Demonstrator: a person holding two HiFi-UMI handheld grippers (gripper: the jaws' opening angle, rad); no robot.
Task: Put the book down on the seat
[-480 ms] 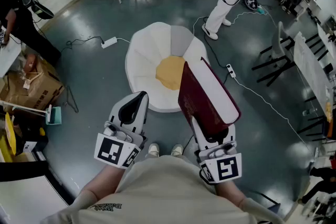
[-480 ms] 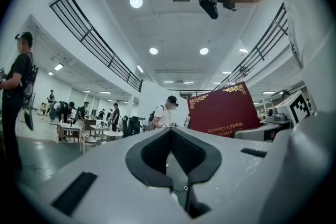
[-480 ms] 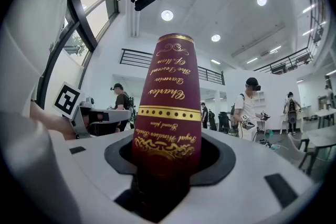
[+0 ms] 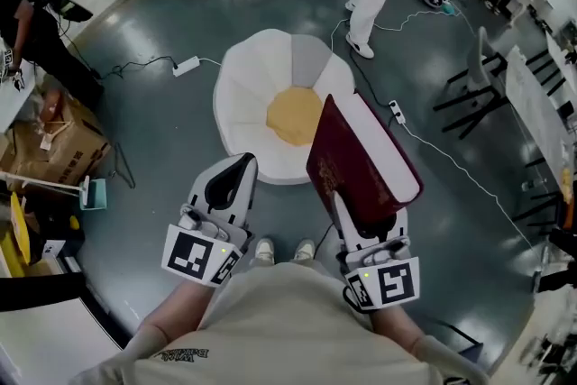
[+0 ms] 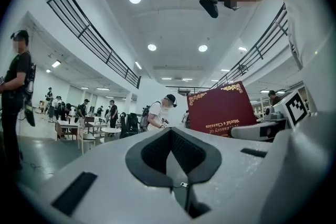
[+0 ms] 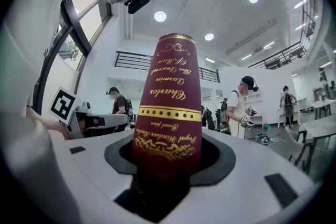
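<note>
We pinch book [image 4: 363, 160] at bottom end, right gripper [image 4: 346, 214] jaws clamped across covers. Stiff hardcover, probably heavy, levering outward, so grip firm. Left gripper [image 4: 229, 182] jaws together, empty.

Seat [image 4: 248, 117] on floor [image 4: 153, 194], ahead of shoes [image 4: 284, 252]. Book [image 4: 361, 153] in right gripper [image 4: 352, 216], over seat's right edge. Left gripper [image 4: 233, 178] left of book. Cardboard box [image 4: 59, 149] far left.

You have the maroon, gold-lettered book [image 4: 354, 160] tilted in the air, not yet on the white petal-shaped seat [image 4: 248, 104] with its yellow centre.
</note>
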